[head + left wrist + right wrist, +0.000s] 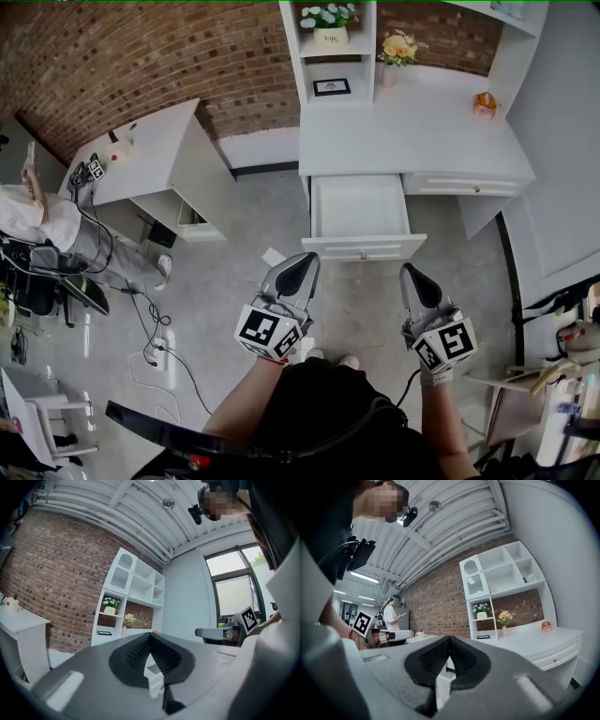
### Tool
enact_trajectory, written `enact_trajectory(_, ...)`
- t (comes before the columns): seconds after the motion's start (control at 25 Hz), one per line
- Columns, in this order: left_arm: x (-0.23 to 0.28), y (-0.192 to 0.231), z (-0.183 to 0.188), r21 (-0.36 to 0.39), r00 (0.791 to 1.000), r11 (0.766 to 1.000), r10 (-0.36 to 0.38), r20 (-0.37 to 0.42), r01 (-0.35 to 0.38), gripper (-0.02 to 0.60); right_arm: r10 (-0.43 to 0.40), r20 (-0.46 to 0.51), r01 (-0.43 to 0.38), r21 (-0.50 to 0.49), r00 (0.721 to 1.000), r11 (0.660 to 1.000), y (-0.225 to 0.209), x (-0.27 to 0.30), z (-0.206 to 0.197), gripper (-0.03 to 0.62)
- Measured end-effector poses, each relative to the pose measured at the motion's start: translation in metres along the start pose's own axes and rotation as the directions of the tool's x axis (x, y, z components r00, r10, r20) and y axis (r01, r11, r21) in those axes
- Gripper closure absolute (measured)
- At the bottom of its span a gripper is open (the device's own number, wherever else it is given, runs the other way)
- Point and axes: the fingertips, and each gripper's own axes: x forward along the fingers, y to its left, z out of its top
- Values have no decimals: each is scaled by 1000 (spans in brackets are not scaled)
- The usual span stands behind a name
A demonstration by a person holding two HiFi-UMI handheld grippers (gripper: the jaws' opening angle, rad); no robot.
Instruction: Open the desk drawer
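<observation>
The white desk (403, 131) stands ahead against the brick wall. Its left drawer (361, 217) is pulled out and shows an empty white inside; its front panel (364, 249) faces me. The right drawer (466, 186) is closed. My left gripper (305, 264) and right gripper (412, 274) hang side by side near my body, short of the drawer front and touching nothing. Both are shut and empty. In the left gripper view the left gripper's (150, 634) jaw tips meet. The right gripper (449, 638) looks the same in its own view.
A shelf unit (328, 56) with potted flowers and a small frame stands on the desk, and an orange item (485, 103) sits at its right. A second white desk (141, 155) is at the left, with a seated person (37, 220) and floor cables (150, 328).
</observation>
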Motion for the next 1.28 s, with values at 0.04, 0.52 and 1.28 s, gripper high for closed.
enact_trajectory(0.04, 0, 2, 0, -2, 1000, 1000, 1, 0, -1, 578, 1, -1, -1, -3, 1000, 1000, 0, 2, 1, 591)
enact_trajectory(0.52, -3, 28, 8, -8, 1000, 1000, -9, -18, 8, 578, -24, -27, 25, 16, 999, 1000, 9, 20, -2, 591)
enact_trajectory(1.28, 1, 57, 12, -34, 999, 999, 31, -8, -32, 578, -40, -59, 43, 49, 997, 998, 8, 40, -7, 591)
